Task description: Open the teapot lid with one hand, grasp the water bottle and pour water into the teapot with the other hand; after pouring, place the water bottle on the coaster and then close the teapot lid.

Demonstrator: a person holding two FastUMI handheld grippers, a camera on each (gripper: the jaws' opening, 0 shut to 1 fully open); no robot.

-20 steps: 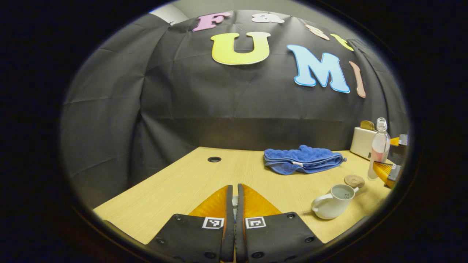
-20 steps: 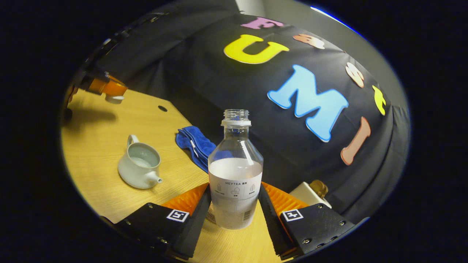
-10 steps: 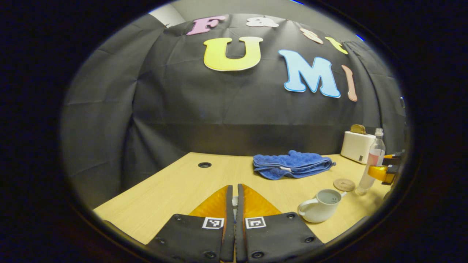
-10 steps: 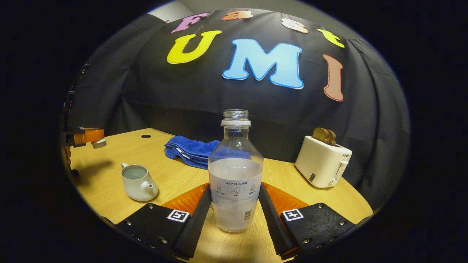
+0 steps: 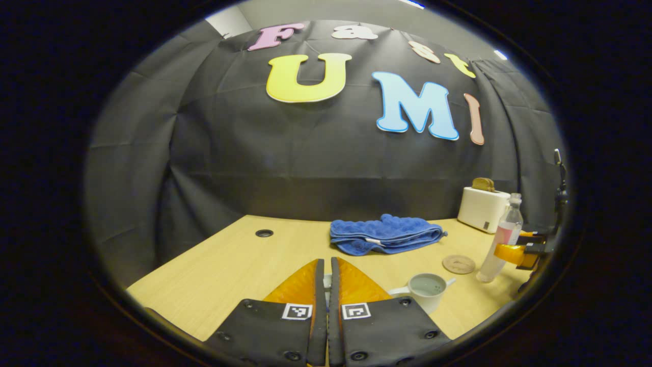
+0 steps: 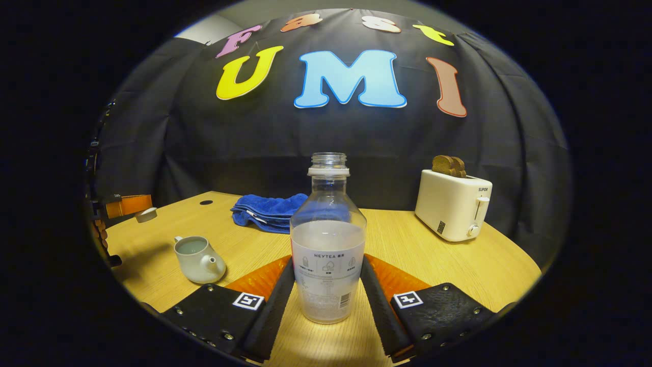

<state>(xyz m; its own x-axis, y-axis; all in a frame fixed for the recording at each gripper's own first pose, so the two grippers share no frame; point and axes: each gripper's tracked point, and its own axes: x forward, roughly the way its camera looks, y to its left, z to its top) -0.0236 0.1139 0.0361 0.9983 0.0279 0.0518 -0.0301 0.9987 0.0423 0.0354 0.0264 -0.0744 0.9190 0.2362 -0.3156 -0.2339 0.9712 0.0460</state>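
The clear water bottle (image 6: pixel 328 239), capless and about half full, stands upright between the fingers of my right gripper (image 6: pixel 327 262), which is shut on it. In the left gripper view the bottle (image 5: pixel 501 239) is just right of the round coaster (image 5: pixel 458 264), low over the table. The white teapot (image 6: pixel 197 259) sits open with water inside. My left gripper (image 5: pixel 326 262) is shut on the teapot lid (image 5: pixel 326 281), a white sliver between its fingers. In the right gripper view the lid (image 6: pixel 146 214) is held above the table, left of and beyond the teapot.
A folded blue towel (image 5: pixel 384 234) lies at the back of the wooden table (image 6: pixel 407 244). A white toaster (image 6: pixel 453 204) with bread in it stands at the back right. A cable hole (image 5: pixel 264 233) is at the back left.
The right gripper has brought the bottle from a tilt to upright and swung away from the teapot toward the toaster side. The left gripper has turned slightly toward the teapot, still holding the lid.
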